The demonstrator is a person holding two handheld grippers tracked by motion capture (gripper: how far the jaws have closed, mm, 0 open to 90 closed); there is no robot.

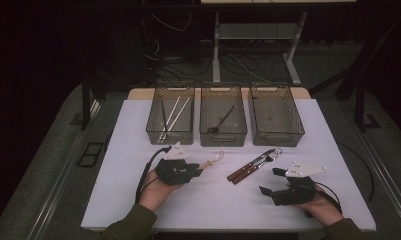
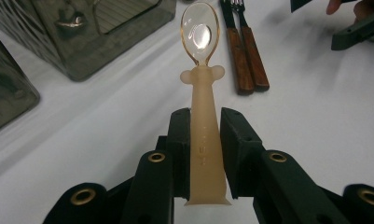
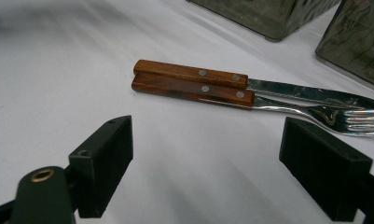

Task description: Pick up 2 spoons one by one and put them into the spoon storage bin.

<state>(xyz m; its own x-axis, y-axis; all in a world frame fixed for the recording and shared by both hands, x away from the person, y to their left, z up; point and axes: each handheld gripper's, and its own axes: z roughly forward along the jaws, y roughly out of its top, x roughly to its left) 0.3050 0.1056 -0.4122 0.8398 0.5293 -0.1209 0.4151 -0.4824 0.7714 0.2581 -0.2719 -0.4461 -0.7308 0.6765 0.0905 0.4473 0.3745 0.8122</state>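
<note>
My left gripper point(image 1: 193, 170) point(image 2: 205, 140) is shut on the pale handle of a small plastic spoon point(image 2: 202, 93) point(image 1: 212, 160), whose clear bowl points away toward the bins, above the white table. Two forks with wooden handles point(image 1: 250, 166) point(image 3: 194, 81) lie side by side on the table between the hands. My right gripper point(image 1: 272, 181) point(image 3: 231, 163) rests at the right, its jaws wide apart with nothing between them, a little short of the forks' handles.
Three smoky clear bins stand in a row at the back: the left bin point(image 1: 171, 120) holds chopsticks, the middle bin point(image 1: 223, 120) holds a dark ladle-like spoon, the right bin point(image 1: 276, 117) looks bare. The table's front edge point(image 1: 228, 227) runs near the person's forearms.
</note>
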